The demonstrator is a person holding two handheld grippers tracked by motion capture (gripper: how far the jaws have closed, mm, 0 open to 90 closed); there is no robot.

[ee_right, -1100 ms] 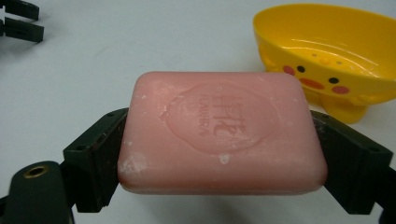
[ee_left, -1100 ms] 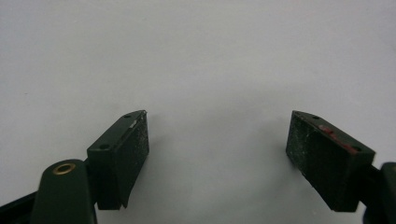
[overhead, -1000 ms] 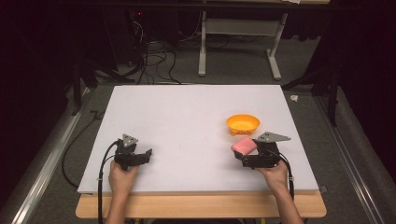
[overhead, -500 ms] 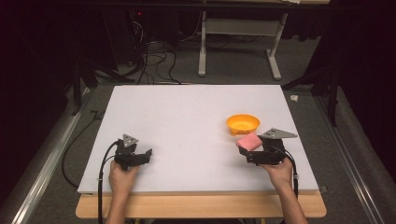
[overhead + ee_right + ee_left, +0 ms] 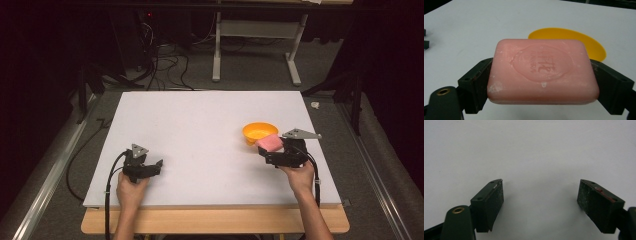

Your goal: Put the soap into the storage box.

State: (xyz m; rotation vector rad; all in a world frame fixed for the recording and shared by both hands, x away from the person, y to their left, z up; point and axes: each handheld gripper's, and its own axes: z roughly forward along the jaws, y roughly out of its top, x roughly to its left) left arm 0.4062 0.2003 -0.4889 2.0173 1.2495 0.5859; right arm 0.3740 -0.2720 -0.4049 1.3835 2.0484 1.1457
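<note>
**A:** Where was the pink soap bar [image 5: 543,71] at that moment?

**B:** Clenched between the jaws of the right gripper [image 5: 279,151], lifted off the table [image 5: 200,125] near its right edge, just beside the orange bowl [image 5: 259,132] on the near side. In the right gripper view the bar lay flat, stamped face up, with one jaw on each short end and the bowl's rim just beyond it.

**A:** And the left gripper [image 5: 150,168]?

**B:** Released: jaws spread wide over bare white surface, holding nothing, toward the near left corner.

**A:** How would you have judged the soap to handle?

**B:** Stiff and fairly dense for its size, I'd guess, with a waxy skin and rounded corners, so probably slippery if squeezed unevenly. A few pale nicks showed on its face, which suggests it marks easily. Gripping across the flat ends, as here, looked the safest hold; the rounded long sides would likely squirm out.

**A:** Room to move?

**B:** Plenty. The middle and far half of the table were open, and the two grippers sat well apart. The tight spots were the bowl, very close to the bar, and the right edge, not far from the hand [image 5: 300,176]. The bowl looked light enough to skid if bumped.
</note>
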